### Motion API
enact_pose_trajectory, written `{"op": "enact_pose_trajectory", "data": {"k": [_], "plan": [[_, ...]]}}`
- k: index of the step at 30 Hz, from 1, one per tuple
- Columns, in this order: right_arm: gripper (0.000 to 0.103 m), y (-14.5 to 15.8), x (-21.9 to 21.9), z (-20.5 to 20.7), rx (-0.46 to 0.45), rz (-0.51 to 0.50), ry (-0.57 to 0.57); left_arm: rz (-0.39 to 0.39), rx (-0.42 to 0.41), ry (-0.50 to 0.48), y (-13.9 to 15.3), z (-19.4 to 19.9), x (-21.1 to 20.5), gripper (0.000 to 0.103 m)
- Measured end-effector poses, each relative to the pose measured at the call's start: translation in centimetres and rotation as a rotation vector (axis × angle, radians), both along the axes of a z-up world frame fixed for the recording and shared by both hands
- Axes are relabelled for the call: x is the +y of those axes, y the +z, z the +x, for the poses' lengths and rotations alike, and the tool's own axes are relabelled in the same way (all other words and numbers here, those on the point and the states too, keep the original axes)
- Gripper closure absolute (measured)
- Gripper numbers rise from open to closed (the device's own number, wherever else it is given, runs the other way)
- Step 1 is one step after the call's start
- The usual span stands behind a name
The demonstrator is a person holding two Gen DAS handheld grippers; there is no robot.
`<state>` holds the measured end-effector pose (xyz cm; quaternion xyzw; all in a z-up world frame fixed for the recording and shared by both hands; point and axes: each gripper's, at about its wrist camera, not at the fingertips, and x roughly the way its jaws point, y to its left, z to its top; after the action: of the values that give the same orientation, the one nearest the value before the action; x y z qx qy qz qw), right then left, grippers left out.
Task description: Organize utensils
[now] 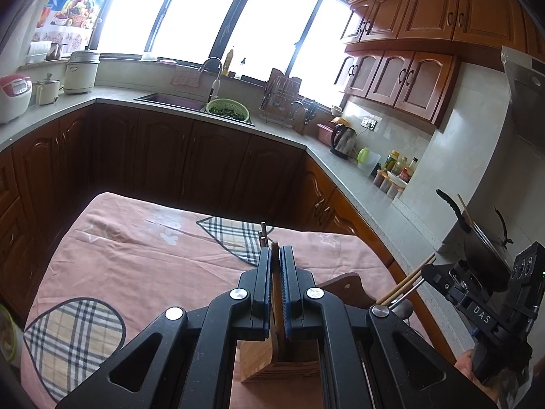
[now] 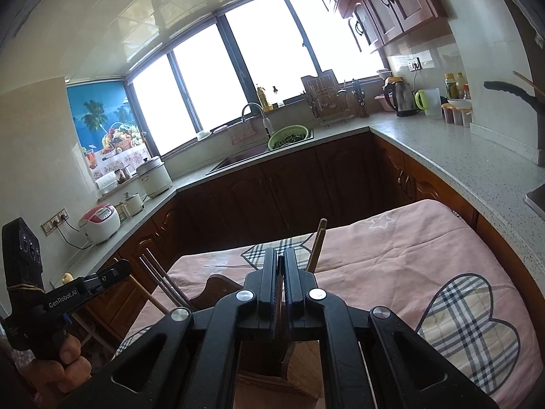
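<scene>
My left gripper [image 1: 276,255] has its matte black jaws pressed together on a thin, flat brown wooden handle [image 1: 274,272] that runs upright between the ribbed blue pads; below it the handle drops into a pale bamboo holder [image 1: 253,363], a blocky box with fine layered grain, standing on the table. Past the fingertips I see two slim dark metal rods [image 1: 262,233] sticking up; I cannot tell what they belong to. The table wears a soft, creased pink cloth [image 1: 136,259] with white star outlines and plaid heart-shaped patches.

My right gripper [image 2: 280,259] is likewise clamped tight, on a thin dark strip whose material I cannot make out; it goes down into the same holder [image 2: 299,361], seen here as a slatted wooden box with a dark opening. A round, light wooden chopstick pair [image 2: 316,245] leans up out of it just to the right of the fingers; to the left, thin shiny steel chopsticks [image 2: 163,281] slant upward beside a curved dark-brown wooden piece [image 2: 218,288] with a small hole.

From the left wrist view the right gripper [image 1: 429,271] shows at the edge, with wooden and steel sticks crossing its tip. Behind all this runs a speckled grey stone counter [image 1: 340,167] over glossy dark-wood cabinet doors [image 1: 221,167] with arched panels.
</scene>
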<state>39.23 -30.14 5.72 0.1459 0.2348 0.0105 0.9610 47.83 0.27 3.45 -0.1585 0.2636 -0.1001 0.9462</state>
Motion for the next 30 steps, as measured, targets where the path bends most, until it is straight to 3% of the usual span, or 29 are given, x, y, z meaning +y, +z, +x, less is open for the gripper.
{"op": "enact_pose_trajectory", "data": {"k": [10,11,16,18,19,20,21,23,24,26,30], "plan": [[0.099,0.0,0.0,0.0,0.009,0.014,-0.005,0.004,0.028,-0.008,-0.5,0.4,0.0,0.095],[0.094,-0.1,-0.1,0.1,0.01,0.016,-0.001,0.004,0.026,-0.007,-0.4,0.3,0.0,0.093],[0.093,-0.2,-0.2,0.0,0.016,0.038,0.001,0.009,0.015,0.01,-0.2,-0.1,0.2,0.08],[0.085,-0.1,-0.3,-0.2,0.015,0.044,-0.004,0.01,0.015,0.017,-0.1,-0.3,0.3,0.066],[0.072,-0.1,-0.3,-0.3,0.011,0.047,-0.006,0.01,0.015,0.024,-0.1,-0.5,0.3,0.06],[0.06,0.1,-0.3,-0.6,0.001,0.048,-0.006,0.009,0.013,0.033,-0.1,-0.7,0.4,0.045],[0.057,0.3,-0.3,-0.8,-0.009,0.046,-0.008,0.006,0.005,0.039,-0.2,-1.1,0.5,0.04],[0.051,0.5,-0.2,-1.3,-0.022,0.046,-0.011,0.014,0.004,0.043,-0.2,-1.6,0.4,0.037],[0.048,0.6,-0.2,-1.4,-0.027,0.048,-0.012,0.019,0.006,0.046,-0.2,-1.9,0.4,0.03],[0.031,0.8,-0.2,-1.8,-0.037,0.048,-0.019,0.025,0.002,0.058,-0.2,-2.6,0.4,0.023],[0.021,1.0,-0.3,-2.6,-0.054,0.045,-0.031,0.052,0.008,0.067,-0.2,-4.0,0.0,0.016]]}}
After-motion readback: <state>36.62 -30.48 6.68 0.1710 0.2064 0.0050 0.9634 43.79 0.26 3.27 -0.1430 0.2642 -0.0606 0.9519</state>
